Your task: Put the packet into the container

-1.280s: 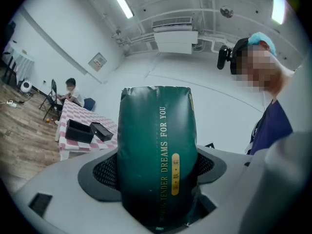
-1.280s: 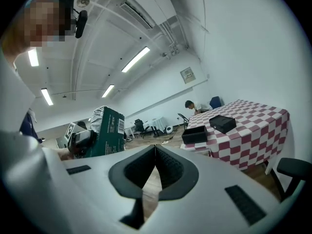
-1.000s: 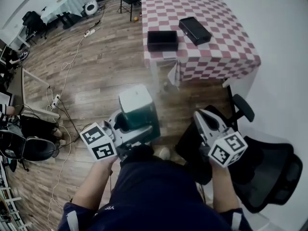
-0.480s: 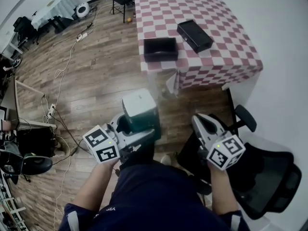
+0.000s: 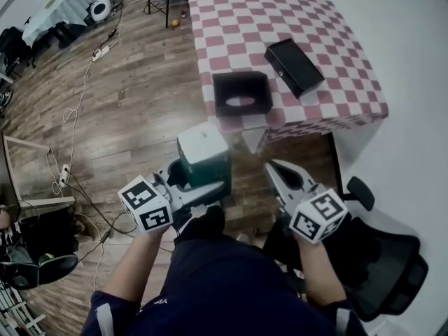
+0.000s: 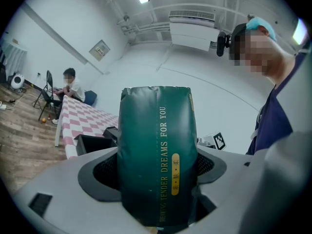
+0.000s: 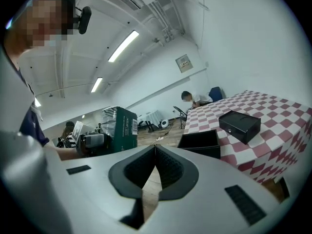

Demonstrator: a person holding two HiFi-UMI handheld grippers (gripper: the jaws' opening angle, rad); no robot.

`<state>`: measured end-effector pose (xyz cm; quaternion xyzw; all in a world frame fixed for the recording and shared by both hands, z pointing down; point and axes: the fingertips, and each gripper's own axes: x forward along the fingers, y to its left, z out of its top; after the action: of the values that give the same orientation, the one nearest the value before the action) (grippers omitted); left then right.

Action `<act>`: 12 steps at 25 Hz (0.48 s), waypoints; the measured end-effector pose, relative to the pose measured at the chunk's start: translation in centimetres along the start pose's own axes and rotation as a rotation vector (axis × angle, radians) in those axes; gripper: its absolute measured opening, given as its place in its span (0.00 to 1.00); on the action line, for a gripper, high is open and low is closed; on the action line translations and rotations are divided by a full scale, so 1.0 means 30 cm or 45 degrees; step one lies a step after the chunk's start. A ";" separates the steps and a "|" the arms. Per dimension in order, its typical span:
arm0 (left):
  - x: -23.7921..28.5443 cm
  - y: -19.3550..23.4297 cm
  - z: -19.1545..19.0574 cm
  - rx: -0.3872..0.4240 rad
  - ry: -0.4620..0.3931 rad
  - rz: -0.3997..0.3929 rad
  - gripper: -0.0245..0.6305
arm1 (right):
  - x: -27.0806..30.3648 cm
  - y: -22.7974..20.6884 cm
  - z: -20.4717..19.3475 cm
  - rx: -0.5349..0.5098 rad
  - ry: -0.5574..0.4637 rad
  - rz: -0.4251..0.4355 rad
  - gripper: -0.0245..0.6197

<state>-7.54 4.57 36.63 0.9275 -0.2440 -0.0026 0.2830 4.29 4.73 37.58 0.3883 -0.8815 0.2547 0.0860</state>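
Observation:
A dark green packet (image 5: 208,173) with a pale top stands upright between the jaws of my left gripper (image 5: 197,185), which is shut on it; gold lettering runs down the packet (image 6: 157,160) in the left gripper view. The container, an open black box (image 5: 241,94), sits at the near edge of the red-checked table (image 5: 280,9), ahead of both grippers and well apart from them. My right gripper (image 5: 271,168) is shut with nothing in it, its tips meeting (image 7: 155,148). From the right gripper view the packet (image 7: 120,124) is at the left and the open box (image 7: 201,141) ahead.
A second black box (image 5: 295,56), closed, lies on the table behind the open one. A black office chair (image 5: 383,259) stands at my right. Cables (image 5: 82,86) trail over the wooden floor at the left. A person (image 6: 73,86) sits at the table's far end.
The table and open box have come nearer and lower in the head view. Both grippers keep their hold and state; the right one has shifted slightly left.

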 end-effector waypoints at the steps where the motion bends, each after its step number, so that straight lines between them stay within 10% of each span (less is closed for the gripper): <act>1: 0.005 0.036 0.021 -0.001 0.005 -0.005 0.71 | 0.033 -0.013 0.017 0.004 0.006 -0.008 0.06; 12: 0.081 0.334 0.184 0.052 0.068 -0.032 0.71 | 0.279 -0.118 0.176 0.031 0.010 -0.090 0.06</act>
<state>-10.72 -6.65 37.58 0.9359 -0.2246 0.0238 0.2703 1.39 -5.36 37.33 0.4192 -0.8637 0.2636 0.0939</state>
